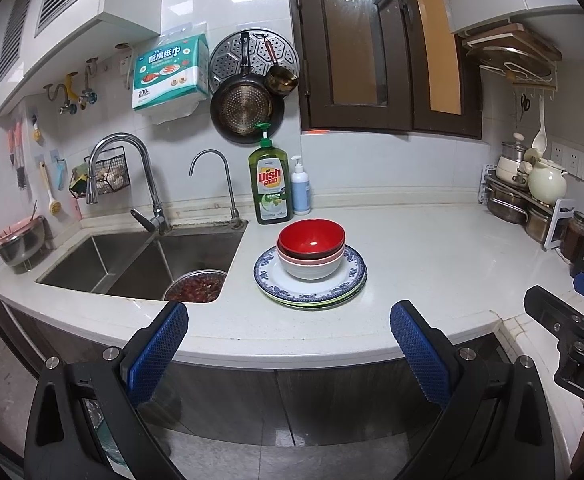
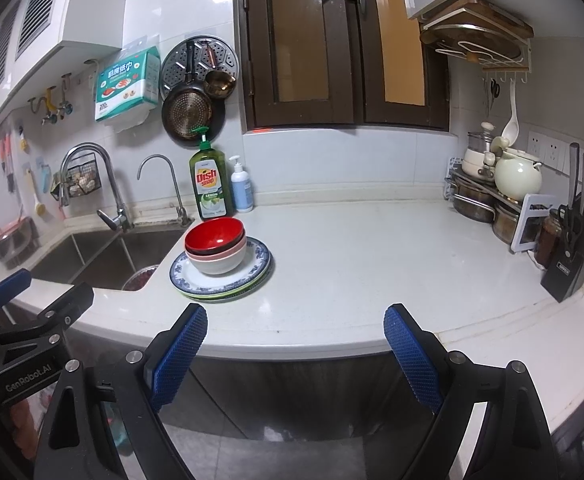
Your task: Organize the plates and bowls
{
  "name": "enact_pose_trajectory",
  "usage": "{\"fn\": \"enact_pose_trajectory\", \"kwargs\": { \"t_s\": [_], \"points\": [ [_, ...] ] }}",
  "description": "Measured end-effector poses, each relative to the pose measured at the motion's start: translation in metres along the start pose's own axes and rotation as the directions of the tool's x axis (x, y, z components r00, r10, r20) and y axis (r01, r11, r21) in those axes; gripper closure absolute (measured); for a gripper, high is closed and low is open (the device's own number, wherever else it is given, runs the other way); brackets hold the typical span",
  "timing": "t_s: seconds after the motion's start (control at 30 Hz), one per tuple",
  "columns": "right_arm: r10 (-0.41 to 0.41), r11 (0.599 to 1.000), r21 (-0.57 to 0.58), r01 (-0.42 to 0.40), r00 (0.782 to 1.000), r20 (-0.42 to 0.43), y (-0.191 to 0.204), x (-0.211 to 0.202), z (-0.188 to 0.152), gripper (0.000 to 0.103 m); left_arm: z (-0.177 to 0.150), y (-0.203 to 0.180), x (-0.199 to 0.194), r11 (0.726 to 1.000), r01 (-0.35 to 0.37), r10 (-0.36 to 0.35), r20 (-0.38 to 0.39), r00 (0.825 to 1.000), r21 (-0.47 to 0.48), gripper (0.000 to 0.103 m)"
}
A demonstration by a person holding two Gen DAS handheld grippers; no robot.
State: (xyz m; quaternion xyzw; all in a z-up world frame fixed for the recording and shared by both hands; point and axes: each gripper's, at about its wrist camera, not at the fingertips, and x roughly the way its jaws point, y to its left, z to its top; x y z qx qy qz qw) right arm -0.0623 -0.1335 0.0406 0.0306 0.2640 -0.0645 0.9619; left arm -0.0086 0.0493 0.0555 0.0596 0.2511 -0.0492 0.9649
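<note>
Stack of nested bowls [image 1: 311,251] seated centrally on pile of plates [image 1: 310,280], on white tabletop [image 1: 431,264] just right of the sink [image 1: 140,260], dish soap bottle [image 1: 270,184] close behind. Left tongs [image 1: 288,330] wide apart, holding nothing, short of the tabletop edge and roughly in line with the stack. Right tongs [image 2: 295,332] likewise wide and empty, stack lying ahead to their left. Judged: stacking apparently complete, or stack awaiting relocation. Recommended for any lift: grip plate rim from both sides, keep level, avoid tilting toward the sink. Bowls loose and likely to slide; red bowl [image 2: 214,233] topmost, most at risk.
</note>
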Motion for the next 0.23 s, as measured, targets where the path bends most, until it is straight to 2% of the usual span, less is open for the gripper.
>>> {"fn": "enact_pose_trajectory", "kwargs": {
  "t_s": [0.23],
  "points": [
    [0.005, 1.0, 0.003, -0.005, 1.0, -0.005, -0.0045, -0.0005, 0.0007, 0.012, 0.0013, -0.001, 0.0027, 1.0, -0.003, 0.003, 0.0, 1.0, -0.002, 0.0]
  ]
}}
